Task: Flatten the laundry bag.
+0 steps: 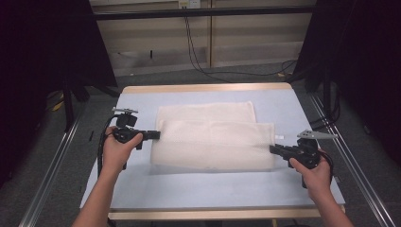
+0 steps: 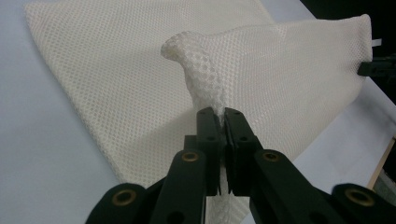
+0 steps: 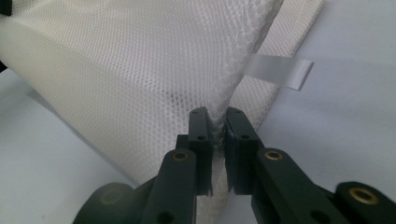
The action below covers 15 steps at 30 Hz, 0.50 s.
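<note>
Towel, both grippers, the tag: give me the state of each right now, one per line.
Towel: partly folded on the table, near layer pinched at both ends.
Left gripper: shut on towel, fabric bunched above jaws.
Right gripper: shut on towel edge.
Tag: sticking out free from the towel's edge.

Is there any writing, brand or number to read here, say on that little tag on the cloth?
No readable text anywhere.
The white tag on the mesh cloth looks blank.
A small label on the far wall is too small and blurred to read.
</note>
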Tool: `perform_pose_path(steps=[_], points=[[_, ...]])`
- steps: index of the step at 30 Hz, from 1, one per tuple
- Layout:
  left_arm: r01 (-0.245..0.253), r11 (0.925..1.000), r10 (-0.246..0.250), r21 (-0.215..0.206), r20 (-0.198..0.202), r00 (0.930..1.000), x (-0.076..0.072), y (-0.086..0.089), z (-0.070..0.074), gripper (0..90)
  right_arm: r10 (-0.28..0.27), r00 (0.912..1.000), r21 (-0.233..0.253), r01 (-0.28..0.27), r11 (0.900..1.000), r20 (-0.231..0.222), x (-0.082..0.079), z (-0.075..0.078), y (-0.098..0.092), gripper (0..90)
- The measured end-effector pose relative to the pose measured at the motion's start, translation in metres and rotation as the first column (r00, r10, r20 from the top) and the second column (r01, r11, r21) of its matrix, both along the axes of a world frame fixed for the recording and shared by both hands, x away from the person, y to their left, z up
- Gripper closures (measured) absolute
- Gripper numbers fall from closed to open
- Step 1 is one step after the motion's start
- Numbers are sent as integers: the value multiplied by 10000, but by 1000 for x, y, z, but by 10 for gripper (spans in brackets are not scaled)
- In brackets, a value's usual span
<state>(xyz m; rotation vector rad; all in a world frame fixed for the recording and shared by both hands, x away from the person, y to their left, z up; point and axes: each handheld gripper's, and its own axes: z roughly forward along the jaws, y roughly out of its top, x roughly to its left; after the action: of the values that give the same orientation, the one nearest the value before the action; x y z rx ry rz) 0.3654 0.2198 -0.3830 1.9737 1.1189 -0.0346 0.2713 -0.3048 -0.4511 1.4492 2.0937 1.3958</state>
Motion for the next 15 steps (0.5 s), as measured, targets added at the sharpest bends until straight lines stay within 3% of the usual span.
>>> perform_pose_path(steps=[6,15], points=[[20,10000,-20,20,14,10000,1,0,3,863,-162,9997,135,164,9998,-175,-2,1,-4,735],[94,10000,-94,4,-22,10000,1,-1,4,863,-523,9981,223,530,9983,-314,6,1,-9,711]])
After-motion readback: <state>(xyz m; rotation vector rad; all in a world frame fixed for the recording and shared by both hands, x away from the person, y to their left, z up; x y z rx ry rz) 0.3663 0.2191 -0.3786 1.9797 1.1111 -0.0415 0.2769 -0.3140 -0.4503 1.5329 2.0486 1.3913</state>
